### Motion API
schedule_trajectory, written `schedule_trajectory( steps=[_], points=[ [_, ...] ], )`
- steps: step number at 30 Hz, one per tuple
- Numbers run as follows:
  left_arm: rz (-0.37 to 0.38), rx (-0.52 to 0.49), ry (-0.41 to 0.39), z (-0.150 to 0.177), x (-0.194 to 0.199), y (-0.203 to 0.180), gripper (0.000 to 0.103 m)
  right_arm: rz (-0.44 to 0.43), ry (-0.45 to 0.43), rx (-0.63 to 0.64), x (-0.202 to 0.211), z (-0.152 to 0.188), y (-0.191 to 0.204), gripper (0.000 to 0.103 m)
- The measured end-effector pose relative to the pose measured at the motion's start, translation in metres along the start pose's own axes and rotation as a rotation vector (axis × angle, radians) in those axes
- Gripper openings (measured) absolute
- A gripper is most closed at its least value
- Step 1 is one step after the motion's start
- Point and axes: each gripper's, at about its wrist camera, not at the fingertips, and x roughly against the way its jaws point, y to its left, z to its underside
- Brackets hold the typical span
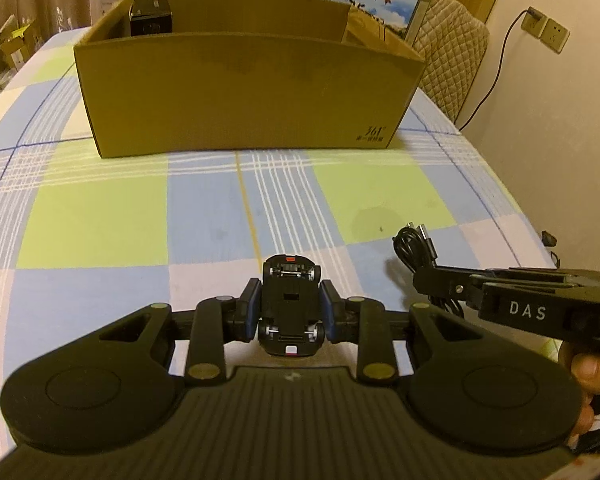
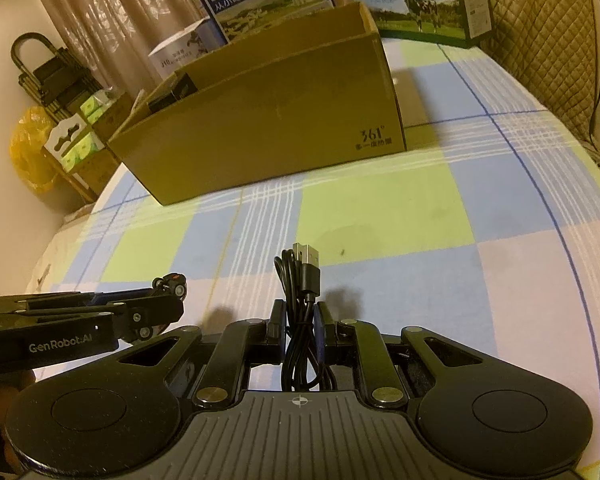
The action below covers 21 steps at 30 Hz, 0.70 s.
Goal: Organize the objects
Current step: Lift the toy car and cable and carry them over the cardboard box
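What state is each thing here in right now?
toy car: upside down, clamped in the left gripper
black cable: bundled, clamped in the right gripper
cardboard box: open-topped, upright on the checked cloth
black object: inside the box

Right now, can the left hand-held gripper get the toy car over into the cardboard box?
Probably yes. The left hand-held gripper is shut on the toy car, the checked cloth ahead is bare, and the cardboard box is open-topped.

Black toy car (image 1: 291, 308) belly-up, coiled black USB cable (image 2: 302, 312), open cardboard box (image 1: 248, 92) perhaps holding something dark.
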Motion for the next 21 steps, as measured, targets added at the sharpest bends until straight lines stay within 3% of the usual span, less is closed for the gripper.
schedule_trajectory(
  steps=[21],
  points=[
    [-0.006,0.031,-0.091,-0.009,0.055,0.005,0.025,0.047,-0.064,0.088,0.045,-0.014,0.042,0.010]
  ],
)
